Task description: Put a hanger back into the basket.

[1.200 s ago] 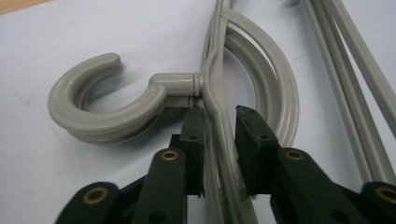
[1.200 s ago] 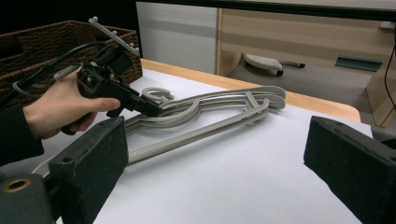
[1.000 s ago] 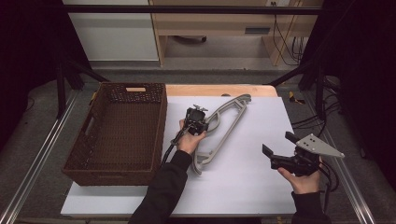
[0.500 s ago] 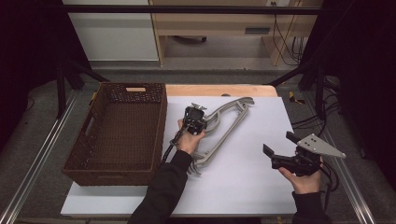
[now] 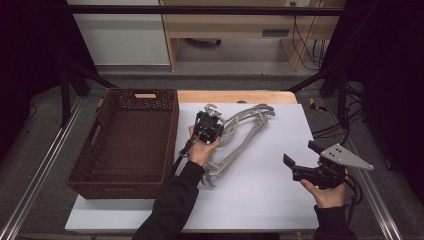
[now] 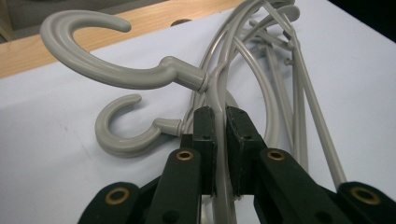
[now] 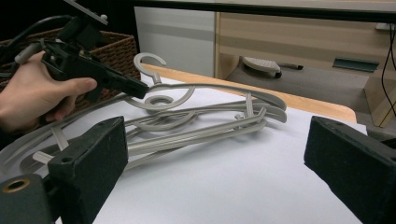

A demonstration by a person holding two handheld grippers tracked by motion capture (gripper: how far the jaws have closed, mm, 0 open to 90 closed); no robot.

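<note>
So we're looking down at the white table (image 5: 260,200) and our left gripper (image 5: 209,126) is clamping onto the top grey hanger (image 5: 245,137) of a little pile, right near where the hook meets the shoulders. In the left gripper view the two black pads (image 6: 205,135) are pinching the thin grey bar of the top grey hanger (image 6: 224,79) tight, with nothing but that bar between them. That hanger's hook (image 6: 93,56) is sticking out in the air above a second hook (image 6: 123,135), which is lying flat on the table with the rest of the hangers (three or so, hard to count since they overlap).

The pile is sitting in the middle of the table, just beside the brown wicker basket (image 5: 95,140), which is taking up the table's left end. One end of the gripped hanger is tilting up off the surface, while its far arm is running down toward the near edge of the table.

Our right gripper (image 5: 300,162) is hovering well apart from all that, over the right side of the table, jaws spread wide and holding nothing. In the right gripper view we're seeing the hangers (image 7: 205,121) across the table between its two pads (image 7: 93,158), with the left gripper (image 7: 135,88) biting the upper hanger.
</note>
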